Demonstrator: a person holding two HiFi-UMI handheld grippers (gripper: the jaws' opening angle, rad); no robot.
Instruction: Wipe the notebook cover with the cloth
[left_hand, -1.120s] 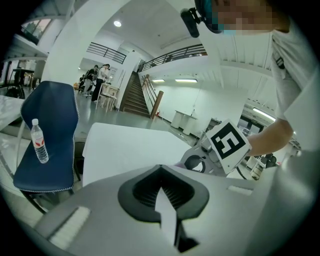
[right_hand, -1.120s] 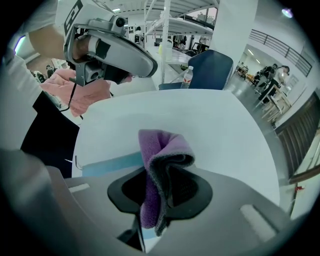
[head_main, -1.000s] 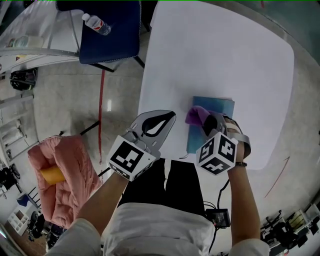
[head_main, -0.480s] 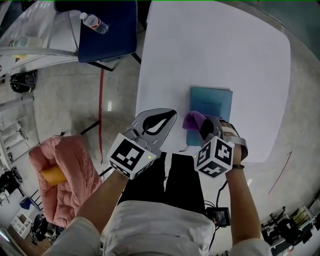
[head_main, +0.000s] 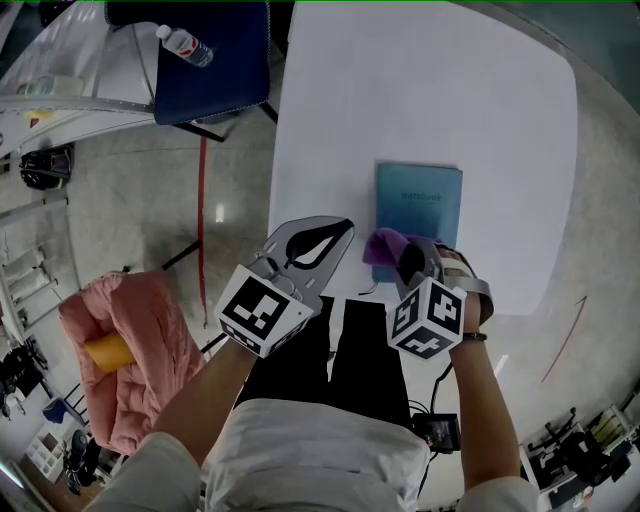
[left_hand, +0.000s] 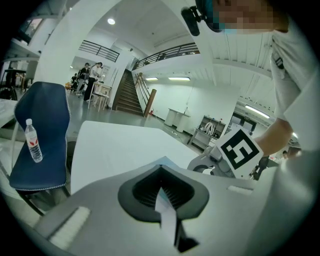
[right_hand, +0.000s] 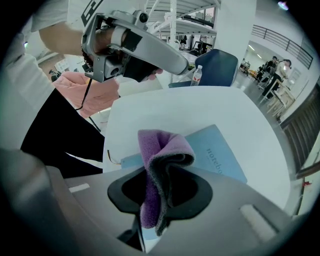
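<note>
A light blue notebook (head_main: 419, 207) (right_hand: 216, 152) lies closed on the white table (head_main: 420, 90), near its front edge. My right gripper (head_main: 403, 257) (right_hand: 156, 200) is shut on a folded purple cloth (head_main: 383, 246) (right_hand: 160, 170), held over the notebook's near left corner. Whether the cloth touches the cover cannot be told. My left gripper (head_main: 318, 240) (left_hand: 167, 210) is shut with nothing in it and hovers at the table's near left edge, left of the notebook.
A blue chair (head_main: 212, 60) (left_hand: 40, 135) with a water bottle (head_main: 182, 45) (left_hand: 33, 142) on its seat stands off the table's far left corner. A pink cushioned seat (head_main: 120, 350) sits on the floor at the left. People stand far off by a staircase (left_hand: 127, 92).
My right gripper and the purple cloth have drawn back toward me along the notebook, from mid-cover to its near left corner. The left gripper has held its place.
</note>
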